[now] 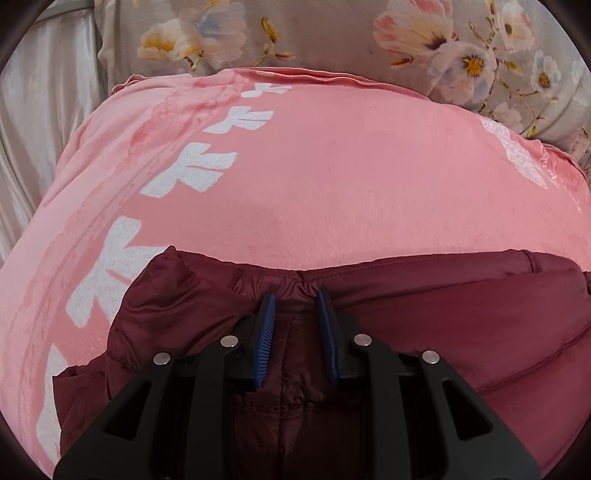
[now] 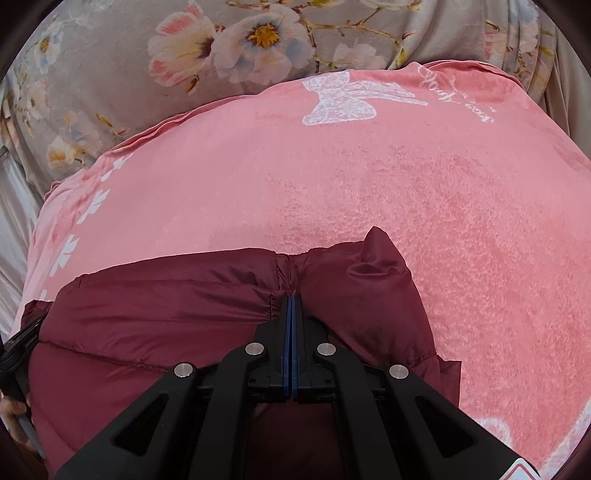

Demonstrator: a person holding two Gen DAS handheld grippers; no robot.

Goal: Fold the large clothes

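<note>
A maroon padded jacket lies on a pink blanket. My left gripper has its blue pads apart by a thumb's width, with a bunched fold of the jacket's edge between them; the pads do not press it. In the right wrist view the jacket fills the lower left. My right gripper is shut, its pads pinched together on the jacket's puckered far edge. A corner of the jacket sticks up just right of it.
The pink blanket with white prints covers the bed. A grey floral quilt lies beyond it, also in the right wrist view. Pale satin cloth hangs at the left. The other gripper's handle and a hand show at the left edge.
</note>
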